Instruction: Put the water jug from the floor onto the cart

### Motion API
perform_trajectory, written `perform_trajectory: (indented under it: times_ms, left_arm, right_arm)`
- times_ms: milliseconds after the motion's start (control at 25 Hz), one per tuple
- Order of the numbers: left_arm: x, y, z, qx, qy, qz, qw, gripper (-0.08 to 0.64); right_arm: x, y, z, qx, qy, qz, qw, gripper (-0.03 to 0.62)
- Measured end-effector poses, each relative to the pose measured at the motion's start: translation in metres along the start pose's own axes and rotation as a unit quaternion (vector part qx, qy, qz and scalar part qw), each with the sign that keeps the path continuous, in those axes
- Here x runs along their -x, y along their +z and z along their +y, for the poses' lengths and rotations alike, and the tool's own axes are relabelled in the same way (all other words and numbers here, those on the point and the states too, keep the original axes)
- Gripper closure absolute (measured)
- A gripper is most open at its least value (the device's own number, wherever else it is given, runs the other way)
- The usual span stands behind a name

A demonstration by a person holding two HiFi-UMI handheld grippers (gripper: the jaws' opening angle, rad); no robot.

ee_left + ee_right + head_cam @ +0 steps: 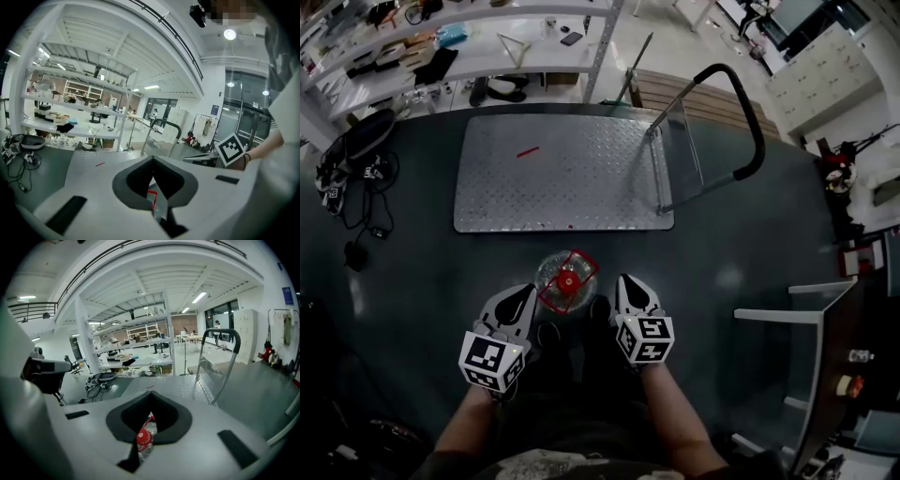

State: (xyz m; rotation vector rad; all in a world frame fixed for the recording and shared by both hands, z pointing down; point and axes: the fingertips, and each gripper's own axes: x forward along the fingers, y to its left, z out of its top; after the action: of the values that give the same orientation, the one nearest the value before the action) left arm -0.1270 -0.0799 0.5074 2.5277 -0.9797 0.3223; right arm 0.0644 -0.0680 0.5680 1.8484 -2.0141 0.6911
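Observation:
The clear water jug [567, 279], with a red cap and a red handle, stands on the dark floor just before the near edge of the cart's metal deck [562, 173]. My left gripper [523, 295] sits close to the jug's left side and my right gripper [626, 284] close to its right, both with jaws together and nothing held. In the left gripper view the jug's red handle [152, 197] shows through the jaw cutout of the left gripper [152, 158]. The jug's red cap [144, 437] shows the same way below the right gripper [150, 394].
The cart's black push handle [748, 112] rises at the deck's right end. White shelving [469, 47] with clutter stands beyond the cart. Cables and a bag [356, 150] lie at the left. A metal frame [806, 319] stands at the right.

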Motion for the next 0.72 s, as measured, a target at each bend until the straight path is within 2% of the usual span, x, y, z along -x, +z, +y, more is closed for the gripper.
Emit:
perform_trajectory:
  times_ms: [280, 440, 640, 720]
  left_arm:
    - [-0.014, -0.012, 0.018, 0.015, 0.007, 0.010, 0.9998, 0.554]
    - [-0.030, -0.031, 0.036, 0.028, 0.021, 0.017, 0.9992, 0.554]
    - [-0.050, -0.059, 0.045, 0.034, 0.021, 0.045, 0.9982, 0.553]
    - [-0.062, -0.071, 0.047, 0.040, 0.025, 0.053, 0.9975, 0.552]
  right_arm:
    - [-0.044, -0.032, 0.000, -0.004, 0.015, 0.034, 0.999, 0.601]
    - [-0.077, -0.062, -0.007, -0.004, 0.027, 0.056, 0.998, 0.600]
    - [-0.112, -0.087, -0.011, 0.007, 0.044, 0.079, 0.996, 0.598]
    - [-0.126, -0.098, -0.014, 0.023, 0.052, 0.089, 0.994, 0.556]
